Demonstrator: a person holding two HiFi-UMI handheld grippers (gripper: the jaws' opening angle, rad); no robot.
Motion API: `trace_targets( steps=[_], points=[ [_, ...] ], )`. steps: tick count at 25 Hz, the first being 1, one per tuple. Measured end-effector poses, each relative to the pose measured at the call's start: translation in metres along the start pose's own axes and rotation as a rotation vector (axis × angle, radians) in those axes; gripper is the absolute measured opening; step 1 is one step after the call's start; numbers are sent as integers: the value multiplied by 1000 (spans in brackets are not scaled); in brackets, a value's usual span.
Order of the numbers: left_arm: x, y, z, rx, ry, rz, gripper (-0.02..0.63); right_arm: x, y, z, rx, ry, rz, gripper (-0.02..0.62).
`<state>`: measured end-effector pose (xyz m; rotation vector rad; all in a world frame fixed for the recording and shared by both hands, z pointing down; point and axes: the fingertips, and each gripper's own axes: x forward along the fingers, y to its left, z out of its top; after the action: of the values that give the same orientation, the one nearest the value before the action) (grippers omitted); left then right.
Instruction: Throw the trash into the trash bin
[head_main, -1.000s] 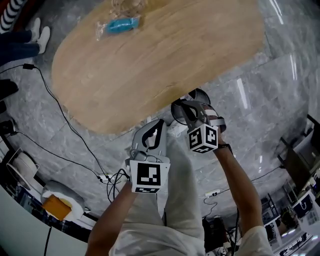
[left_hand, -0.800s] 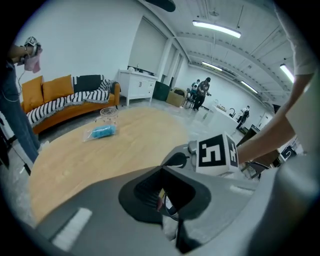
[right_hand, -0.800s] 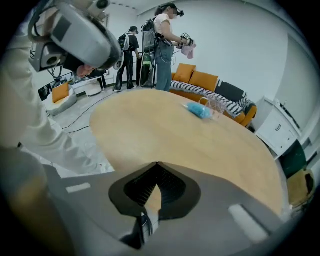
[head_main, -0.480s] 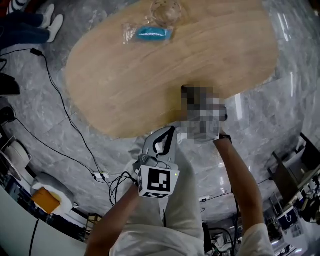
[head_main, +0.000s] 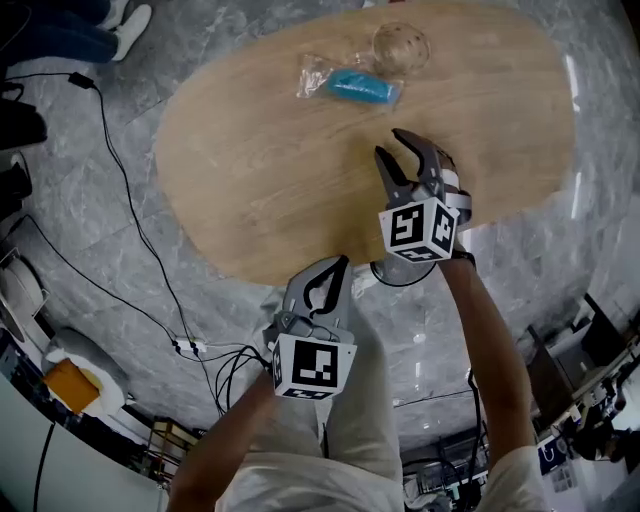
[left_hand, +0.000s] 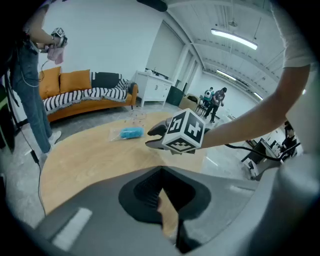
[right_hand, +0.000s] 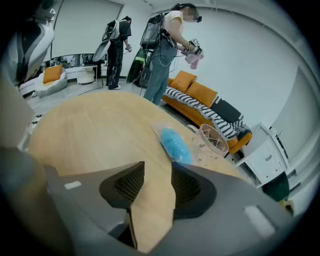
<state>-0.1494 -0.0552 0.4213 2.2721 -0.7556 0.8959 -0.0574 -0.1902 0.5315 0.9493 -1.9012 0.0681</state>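
1. Floor (head_main: 70, 180): grey marble, with a black cable (head_main: 128, 212) running across it to the left of the worktop.

2. Worktop (head_main: 270, 170): an oval wooden top. I stand at its near edge.

3. Sofa (left_hand: 82, 92): orange with a striped throw, seen in the left gripper view behind the worktop. A person stands near it.

4. My right tool (head_main: 390, 142): it is over the worktop, pointing down and toward the far side. Its jaws have just been opening and now stand partly apart. Only bare wood shows in the gap, so nothing is between them.

5. My left tool (head_main: 343, 262): it is at the near edge of the worktop, below and left of the right one. Its jaw tips meet and it holds nothing.

6. Trash: a blue lump in a clear bag (head_main: 360, 87) lies flat on the far part of the worktop. It is ahead of the right tool and clear of it.

7. Clear plastic cup (head_main: 402, 46): it lies just beside the bag on its right, seemingly touching it.
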Motion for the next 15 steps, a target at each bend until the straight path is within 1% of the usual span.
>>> trace_targets(
  steps=[2,7,12,13,14,15],
  points=[
    [-2,11,-1,-11,0,9,0,12,-7,8,-44,3,-21,201],
    [-6,33,-4,-39,-4,31,0,36,-30,26,-145,9,-104,267],
    [-10,44,-12,-57,1,39,0,63,-31,18,-238,77,-102,268],
    [-10,45,-12,-59,1,41,0,67,-33,16,-245,88,-104,248],
    [-9,47,-13,-62,1,43,0,68,-35,12,-252,99,-112,170],
    [-8,47,-13,-64,2,44,0,69,-37,10,-258,106,-119,105]
  ],
)
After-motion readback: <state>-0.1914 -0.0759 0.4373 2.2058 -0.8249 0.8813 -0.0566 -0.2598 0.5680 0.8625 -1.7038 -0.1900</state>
